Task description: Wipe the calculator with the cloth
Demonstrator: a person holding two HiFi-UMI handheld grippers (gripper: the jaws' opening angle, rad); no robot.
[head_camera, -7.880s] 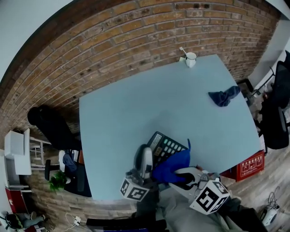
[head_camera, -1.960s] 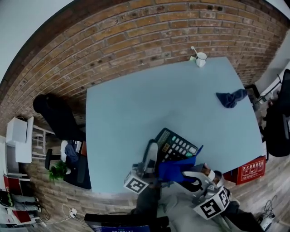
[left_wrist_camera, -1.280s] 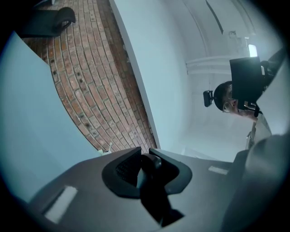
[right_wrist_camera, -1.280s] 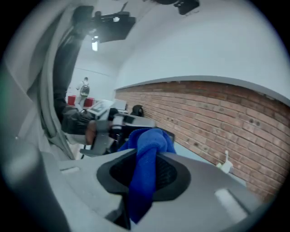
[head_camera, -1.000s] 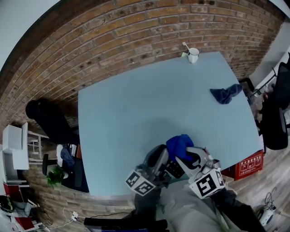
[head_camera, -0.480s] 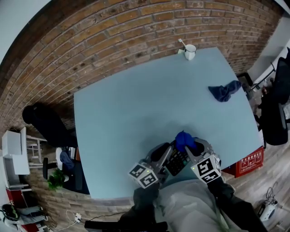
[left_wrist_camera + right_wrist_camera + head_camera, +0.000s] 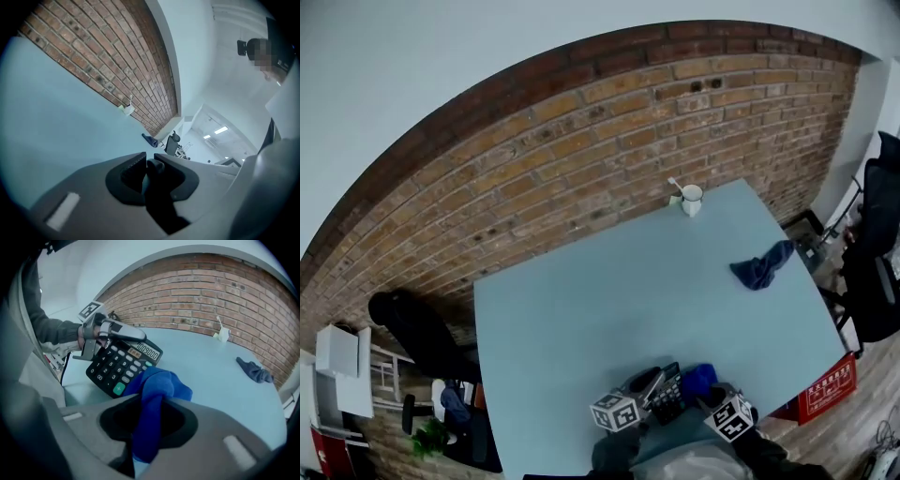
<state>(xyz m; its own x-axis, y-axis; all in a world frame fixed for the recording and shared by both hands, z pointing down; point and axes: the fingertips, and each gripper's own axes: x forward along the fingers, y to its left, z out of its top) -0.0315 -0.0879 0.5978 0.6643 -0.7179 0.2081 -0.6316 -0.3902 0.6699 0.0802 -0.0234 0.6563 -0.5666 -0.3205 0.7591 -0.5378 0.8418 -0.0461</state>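
Both now lowered toward the pale-blue surface [image 7: 628,281] — left tool [image 7: 147,171] clamps black plastic calculator [image 7: 123,363], right tool [image 7: 150,423] pinches blue fabric cloth [image 7: 159,383]; wiping likely next.

Held low, close to the body, the left gripper [image 7: 659,381] clamps the calculator [image 7: 123,365] (at its display end), and the right gripper [image 7: 151,414] pinches the cloth [image 7: 159,385].

Calculator [image 7: 668,395] sits left of cloth [image 7: 698,380] (mug [image 7: 691,199] far behind).
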